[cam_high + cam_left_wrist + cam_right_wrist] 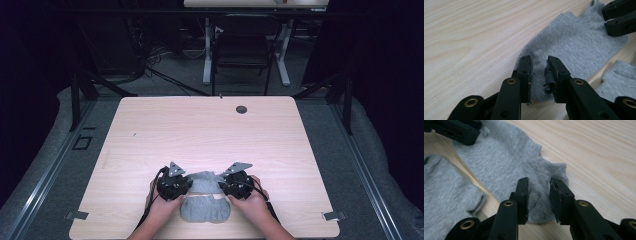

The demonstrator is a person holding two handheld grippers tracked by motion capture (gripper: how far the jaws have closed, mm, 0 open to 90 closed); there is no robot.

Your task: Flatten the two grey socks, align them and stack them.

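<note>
**Ana:** While both grippers sit low at the near edge of the pale wooden table [150, 130], where exactly is the sock?

**Ben:** A soft grey knitted ankle sock [576, 47] lies flat on the wood between the two hands. A second grey sock [205, 210] lies just nearer the person, apart from the first by a thin strip of bare wood.

**Ana:** And the jaws?

**Ben:** The left gripper [539, 68] stands narrowly parted with one end of the far sock between its jaws; the pads do not press the fabric. The right gripper [539, 192] stands a little apart too, over the opposite end by the cuff, also without pinching.

**Ana:** How would that sock handle?

**Ben:** I judge it light, limp and stretchy. It won't break or slide much on the wood, but it will sag and fold wherever it is unsupported.

**Ana:** So where to grip?

**Ben:** At the two ends, I think, taking a good bite through both layers. A pinch on the top layer alone would likely let the sock open or slip.
</note>
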